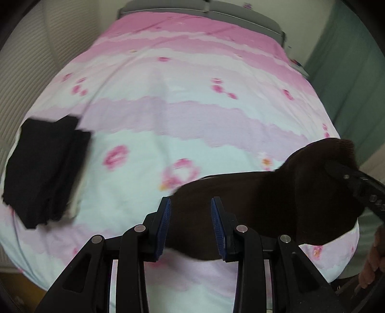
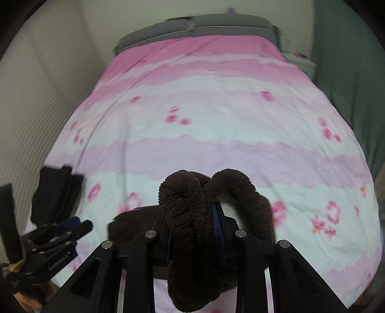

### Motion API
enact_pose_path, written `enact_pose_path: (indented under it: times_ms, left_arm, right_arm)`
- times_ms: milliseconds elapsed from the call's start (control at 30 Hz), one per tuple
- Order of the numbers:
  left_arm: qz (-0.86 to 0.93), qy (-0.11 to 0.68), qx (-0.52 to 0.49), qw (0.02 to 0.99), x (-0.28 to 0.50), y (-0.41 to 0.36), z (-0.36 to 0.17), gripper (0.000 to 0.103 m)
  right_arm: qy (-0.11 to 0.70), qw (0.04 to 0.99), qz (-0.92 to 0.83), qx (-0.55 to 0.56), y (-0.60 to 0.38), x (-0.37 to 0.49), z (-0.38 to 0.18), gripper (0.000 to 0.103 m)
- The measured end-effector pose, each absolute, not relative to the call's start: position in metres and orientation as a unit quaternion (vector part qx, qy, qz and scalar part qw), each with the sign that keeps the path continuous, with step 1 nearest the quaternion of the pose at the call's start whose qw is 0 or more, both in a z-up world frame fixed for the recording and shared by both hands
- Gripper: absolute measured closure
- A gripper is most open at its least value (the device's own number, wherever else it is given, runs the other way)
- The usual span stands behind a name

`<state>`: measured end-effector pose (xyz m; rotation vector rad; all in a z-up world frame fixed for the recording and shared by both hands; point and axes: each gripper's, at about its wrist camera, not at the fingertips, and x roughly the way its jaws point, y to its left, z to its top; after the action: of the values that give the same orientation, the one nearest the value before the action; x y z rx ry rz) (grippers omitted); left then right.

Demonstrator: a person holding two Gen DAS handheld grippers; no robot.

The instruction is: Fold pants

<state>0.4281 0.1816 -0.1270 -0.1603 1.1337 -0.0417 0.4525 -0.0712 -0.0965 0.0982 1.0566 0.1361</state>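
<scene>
Folded stack: a pile of black folded garments (image 1: 45,168) lies at the left edge of the bed, well apart from the brown pants; in the right wrist view the same pile (image 2: 56,195) sits behind the left gripper.
Bed cover: a pink, lilac and pale-blue banded sheet with pink flower prints (image 1: 192,108) covers the whole bed, up to a grey padded headboard (image 1: 199,9).
Left gripper: the black two-finger tool with blue ribbed pads (image 1: 191,226) hangs just above the near end of the pants, its jaws spread apart with nothing between them; seen from the right wrist (image 2: 72,226) it points across the bed.
Pants: dark brown corduroy pants (image 1: 276,202) lie across the near part of the sheet, their right end lifted off it.
Right gripper: its jaws (image 2: 192,226) are clamped on a bunched, ropy fold of the pants (image 2: 190,204); from the left wrist it (image 1: 336,173) shows buried in the raised cloth.
</scene>
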Motion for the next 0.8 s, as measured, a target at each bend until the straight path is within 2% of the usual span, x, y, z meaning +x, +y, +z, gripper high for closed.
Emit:
enact_pose_path:
  times_ms: [200, 433, 500, 533, 567, 667, 800]
  left_arm:
    - [0.014, 0.547, -0.104, 0.83, 0.379, 0.267, -0.143, 0.069]
    - [0.048, 0.566, -0.113, 0.815, 0.343, 0.317, -0.166, 0.068]
    - [0.059, 0.569, -0.115, 0.812, 0.337, 0.323, -0.17, 0.06]
    - [0.065, 0.57, -0.118, 0.811, 0.335, 0.327, -0.172, 0.049]
    - [0.07, 0.568, -0.12, 0.811, 0.333, 0.33, -0.171, 0.043]
    - [0.081, 0.56, -0.12, 0.816, 0.329, 0.335, -0.165, 0.038]
    - [0.095, 0.545, -0.101, 0.827, 0.328, 0.334, -0.153, 0.034]
  right_arm:
    - [0.532, 0.841, 0.093, -0.033, 0.046, 0.451, -0.128, 0.075]
    - [0.594, 0.79, 0.102, -0.108, 0.132, 0.46, -0.199, 0.075]
    - [0.604, 0.781, 0.097, -0.126, 0.144, 0.458, -0.213, 0.072]
    - [0.609, 0.775, 0.097, -0.135, 0.148, 0.458, -0.218, 0.067]
    - [0.614, 0.77, 0.1, -0.14, 0.152, 0.458, -0.221, 0.059]
    - [0.626, 0.758, 0.122, -0.134, 0.16, 0.454, -0.22, 0.041]
    - [0.614, 0.765, 0.157, -0.112, 0.156, 0.439, -0.19, 0.032]
